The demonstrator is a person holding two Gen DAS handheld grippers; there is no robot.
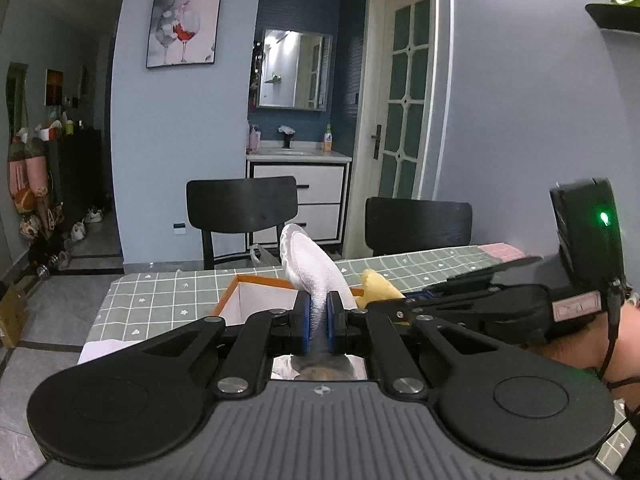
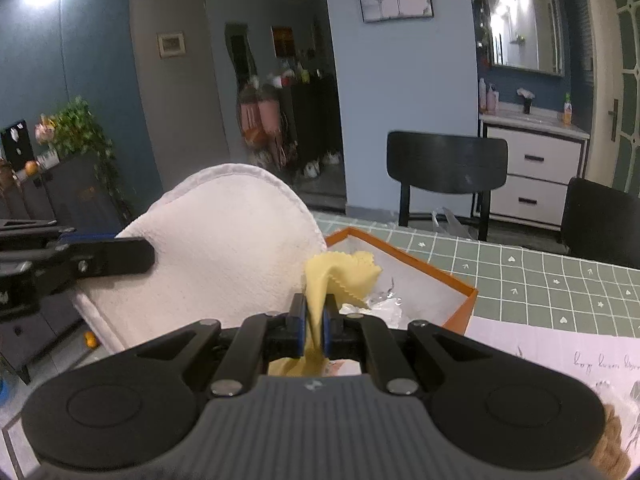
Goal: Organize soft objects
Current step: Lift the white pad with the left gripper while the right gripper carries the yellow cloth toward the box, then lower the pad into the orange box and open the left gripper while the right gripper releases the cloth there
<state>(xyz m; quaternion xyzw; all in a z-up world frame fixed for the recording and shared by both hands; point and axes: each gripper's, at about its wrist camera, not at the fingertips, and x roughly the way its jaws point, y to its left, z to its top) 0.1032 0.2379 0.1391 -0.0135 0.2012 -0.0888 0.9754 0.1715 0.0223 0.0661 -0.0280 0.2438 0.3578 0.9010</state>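
Note:
My left gripper [image 1: 319, 314] is shut on a white towelling slipper [image 1: 310, 266] and holds it up over the open orange box [image 1: 240, 284]. The slipper also fills the left of the right wrist view [image 2: 224, 248], with the left gripper's finger clamped on its edge. My right gripper [image 2: 315, 314] is shut on a yellow cloth [image 2: 344, 274] with zigzag edges, held above the near edge of the orange box [image 2: 460, 304]. The yellow cloth shows beside the slipper in the left wrist view [image 1: 380, 286]. The box has a white lining and crumpled clear wrap [image 2: 386, 304] inside.
The box stands on a table with a green grid cloth [image 2: 560, 280]. A sheet of white paper with handwriting [image 2: 560, 356] lies right of the box. Two black chairs [image 1: 244, 208] [image 1: 418, 222] stand at the table's far side. A brown fuzzy thing [image 2: 614, 444] is at the lower right.

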